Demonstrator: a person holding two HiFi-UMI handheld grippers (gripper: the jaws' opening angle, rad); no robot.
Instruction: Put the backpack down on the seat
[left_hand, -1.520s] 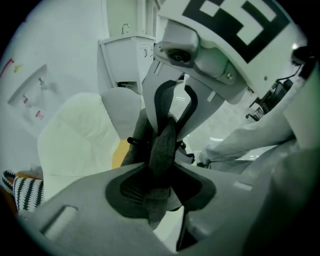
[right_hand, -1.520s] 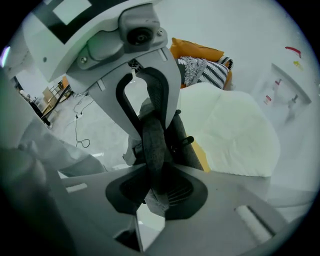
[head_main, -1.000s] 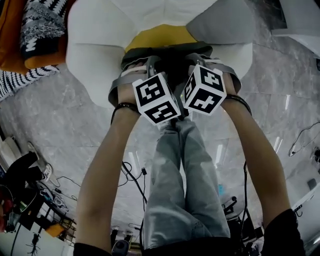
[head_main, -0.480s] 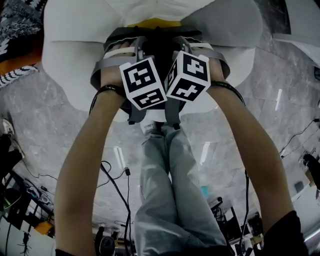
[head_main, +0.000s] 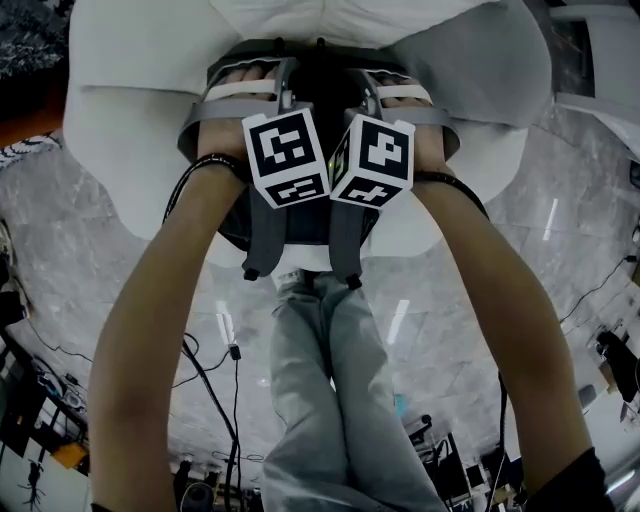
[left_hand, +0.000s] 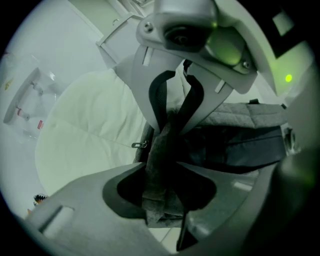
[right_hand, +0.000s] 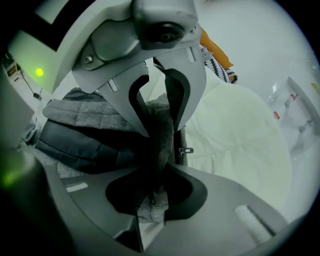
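A dark grey backpack (head_main: 300, 222) hangs over the front of a white cushioned seat (head_main: 130, 130), with two grey straps (head_main: 257, 240) dangling toward the floor. Both grippers hold it from above, side by side, their marker cubes (head_main: 286, 155) touching. In the left gripper view my left gripper (left_hand: 172, 100) is shut on a grey fabric strap (left_hand: 160, 165) of the backpack (left_hand: 240, 140). My right gripper (right_hand: 157, 105) has just been closing its jaws and is shut on the other grey strap (right_hand: 160, 145). The white seat cushion (right_hand: 235, 135) lies just beyond the bag.
Grey marble floor (head_main: 60, 250) surrounds the seat, with cables (head_main: 210, 350) trailing on it. The person's legs in jeans (head_main: 330, 400) stand right in front of the seat. An orange and a patterned cushion (right_hand: 216, 60) lie beyond the seat.
Both grippers have gone down and forward with the backpack, which now hangs lower over the seat front. The yellow cushion has passed out of view.
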